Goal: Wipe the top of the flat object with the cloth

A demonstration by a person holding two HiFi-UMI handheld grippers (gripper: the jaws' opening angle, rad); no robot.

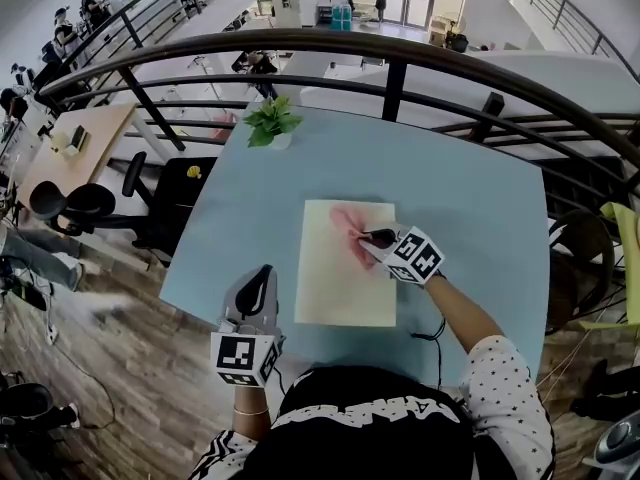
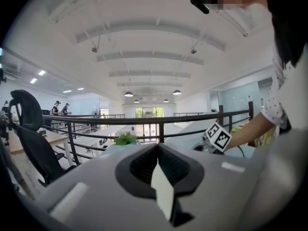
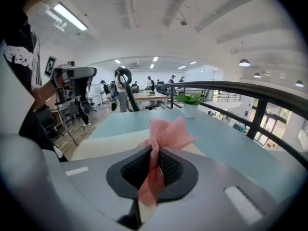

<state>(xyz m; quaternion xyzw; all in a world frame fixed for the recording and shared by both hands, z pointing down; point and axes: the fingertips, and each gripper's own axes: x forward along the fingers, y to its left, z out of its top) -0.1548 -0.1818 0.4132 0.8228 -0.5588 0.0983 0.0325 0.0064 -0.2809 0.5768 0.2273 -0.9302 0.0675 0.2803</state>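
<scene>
Flat object: pale cream rectangular sheet, thin and matte, lying flat on the light blue table top, near the middle.
Long axis: runs from the person's side toward the far railing; short edges face near and far.
Surface: smooth and plain, with straight edges and square corners.
Cloth: pink open-weave mesh cloth, crumpled and bunched, resting on the sheet's far right part.
Right gripper: jaws clamped on the cloth; in the right gripper view the mesh is pinched into a narrow twist between the black ribbed pads and fans out beyond the tips. The tips point left across the sheet.
Left gripper: jaws closed together with nothing between them; held by the table's near left edge, left of the sheet and apart from it.
Other: small green potted plant in a white pot at the table's far edge, well apart from the sheet.
</scene>
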